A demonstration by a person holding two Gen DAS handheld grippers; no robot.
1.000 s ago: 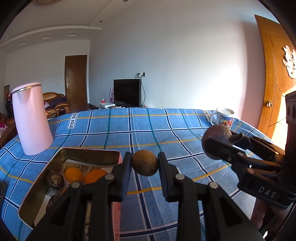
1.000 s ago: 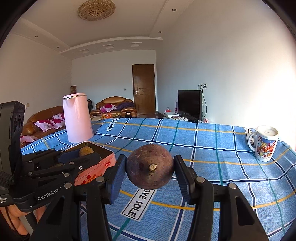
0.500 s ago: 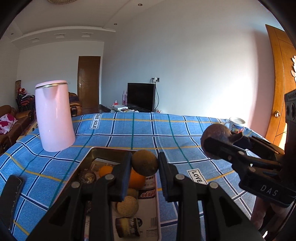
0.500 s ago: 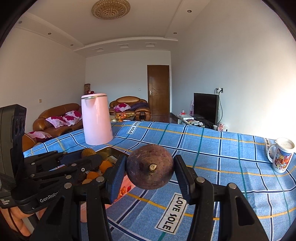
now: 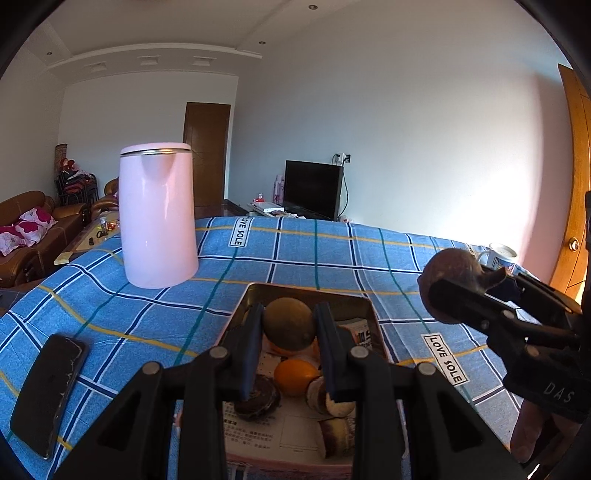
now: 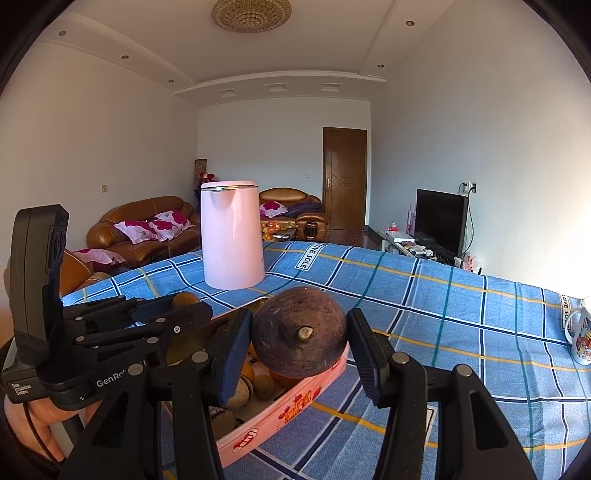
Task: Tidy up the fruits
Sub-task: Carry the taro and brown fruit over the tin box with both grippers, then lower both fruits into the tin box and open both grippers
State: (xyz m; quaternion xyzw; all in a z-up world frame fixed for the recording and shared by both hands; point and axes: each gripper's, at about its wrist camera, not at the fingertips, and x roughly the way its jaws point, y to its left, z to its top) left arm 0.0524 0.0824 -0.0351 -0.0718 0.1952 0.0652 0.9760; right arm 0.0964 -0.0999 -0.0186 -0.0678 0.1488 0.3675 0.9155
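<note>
Black plastic throughout: left gripper [image 6: 186, 310] lettered "GenRo" in white, with round silver screws and a tall black box behind; right gripper [image 5: 448, 290] stamped "DAS"; 2 dark blue ribbed pads [image 6: 236, 354] on each.

A pink kettle [image 5: 158, 216], a dark phone [image 5: 48, 393] and a mug [image 6: 580, 336] rest on the blue checked cloth [image 5: 369, 254].

White walls and a stepped white ceiling with a round ceiling lamp [image 6: 251, 14] fill the upper frame. Brown leather sofas [image 6: 142, 225] sit at left, a dark wooden door [image 6: 344, 177] centre, a black television [image 6: 439, 218] right. Warm sunlight tints the right wall.
</note>
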